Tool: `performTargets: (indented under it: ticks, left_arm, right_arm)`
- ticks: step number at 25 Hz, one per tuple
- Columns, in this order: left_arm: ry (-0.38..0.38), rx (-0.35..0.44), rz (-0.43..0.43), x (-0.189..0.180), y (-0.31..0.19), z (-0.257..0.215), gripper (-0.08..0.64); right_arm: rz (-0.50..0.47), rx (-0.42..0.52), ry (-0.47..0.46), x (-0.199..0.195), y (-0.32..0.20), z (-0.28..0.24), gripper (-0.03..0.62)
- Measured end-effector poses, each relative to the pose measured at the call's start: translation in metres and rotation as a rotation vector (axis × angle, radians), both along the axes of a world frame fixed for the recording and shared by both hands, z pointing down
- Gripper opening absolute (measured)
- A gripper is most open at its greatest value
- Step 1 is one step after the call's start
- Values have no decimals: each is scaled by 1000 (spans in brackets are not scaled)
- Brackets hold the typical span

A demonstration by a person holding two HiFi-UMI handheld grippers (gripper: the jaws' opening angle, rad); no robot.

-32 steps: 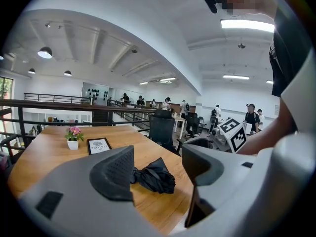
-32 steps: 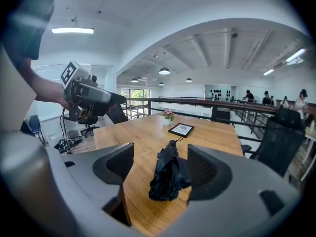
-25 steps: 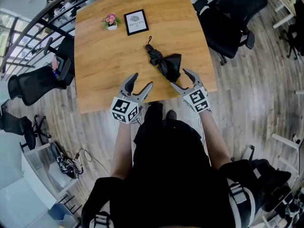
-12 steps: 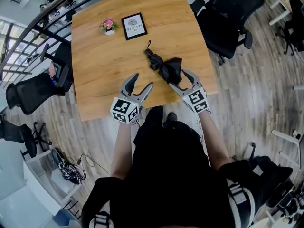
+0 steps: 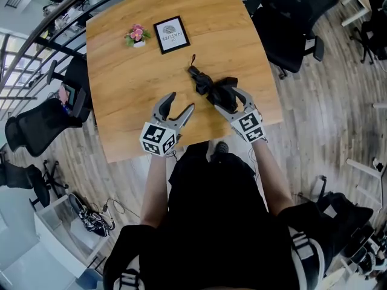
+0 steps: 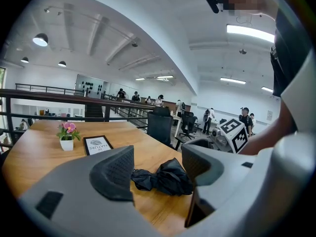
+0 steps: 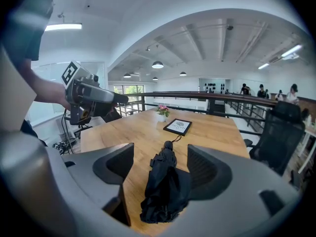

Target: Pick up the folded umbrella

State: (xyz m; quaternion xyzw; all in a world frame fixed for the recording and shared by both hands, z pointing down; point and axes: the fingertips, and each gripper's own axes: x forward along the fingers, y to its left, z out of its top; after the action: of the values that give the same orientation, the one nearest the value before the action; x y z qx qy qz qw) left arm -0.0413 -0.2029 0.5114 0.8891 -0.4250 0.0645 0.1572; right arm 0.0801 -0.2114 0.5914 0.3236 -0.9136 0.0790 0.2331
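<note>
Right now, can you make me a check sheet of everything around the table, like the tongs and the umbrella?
Surface: wooden table, flat and dry-looking.
Job's things: folded black umbrella lying on the table near the person's side, not lifted.
Clutter: flower pot and framed picture side by side at the far end.
Grippers: left tongs open and empty; right tongs open, one jaw on each side of the umbrella's bunched end, not closed on it.
Cables: tangled cables on the floor at the person's left.
Surroundings: black office chairs, a railing.
</note>
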Motion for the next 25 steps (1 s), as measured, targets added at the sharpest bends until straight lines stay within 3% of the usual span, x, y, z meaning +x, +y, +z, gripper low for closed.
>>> performTargets:
  ticks: [25]
  left_arm:
    - [9, -112, 61, -37, -55, 51, 305]
  right_arm:
    - [-27, -167, 116, -40, -47, 76, 367]
